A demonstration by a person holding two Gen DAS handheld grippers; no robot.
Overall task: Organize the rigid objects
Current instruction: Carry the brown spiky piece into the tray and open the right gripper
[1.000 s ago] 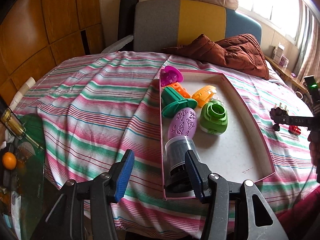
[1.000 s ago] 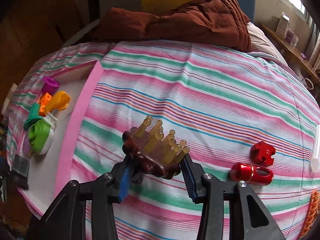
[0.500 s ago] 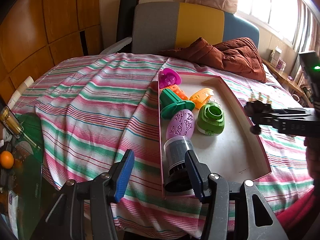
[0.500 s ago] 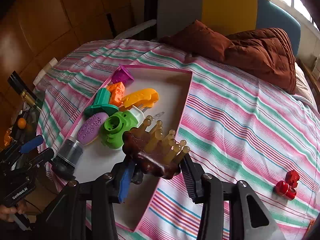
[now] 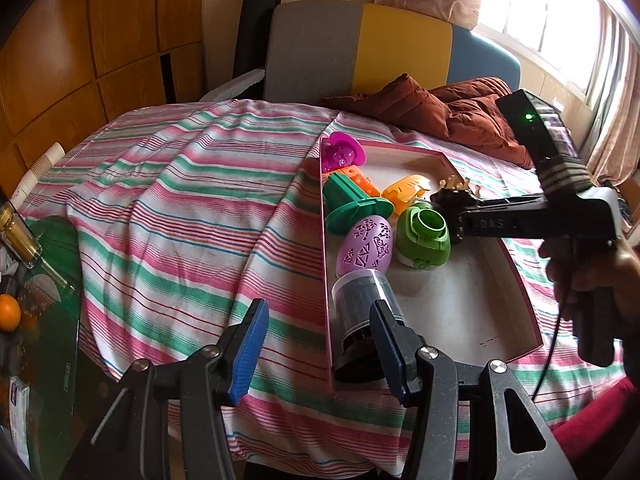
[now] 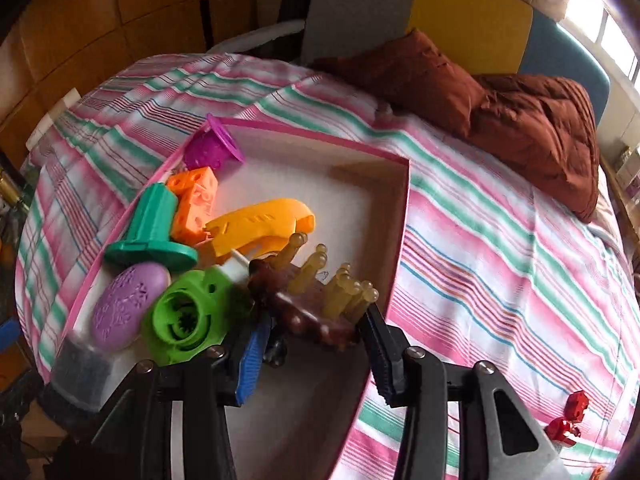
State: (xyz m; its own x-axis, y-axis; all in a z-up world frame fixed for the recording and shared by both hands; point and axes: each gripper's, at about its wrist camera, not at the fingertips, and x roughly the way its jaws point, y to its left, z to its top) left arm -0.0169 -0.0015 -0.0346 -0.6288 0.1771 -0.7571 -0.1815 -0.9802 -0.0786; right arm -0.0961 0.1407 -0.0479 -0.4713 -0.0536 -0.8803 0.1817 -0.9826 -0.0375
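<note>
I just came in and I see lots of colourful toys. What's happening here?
A person is tidying toys into a pink-edged tray on a striped cloth. The right tongs hold a brown comb-like toy with yellowish pegs over the tray, next to the green toy, not yet let go. The left tongs are open, holding nothing, near the grey canister at the tray's near end. Two small red pieces are on the cloth, outside the tray.
</note>
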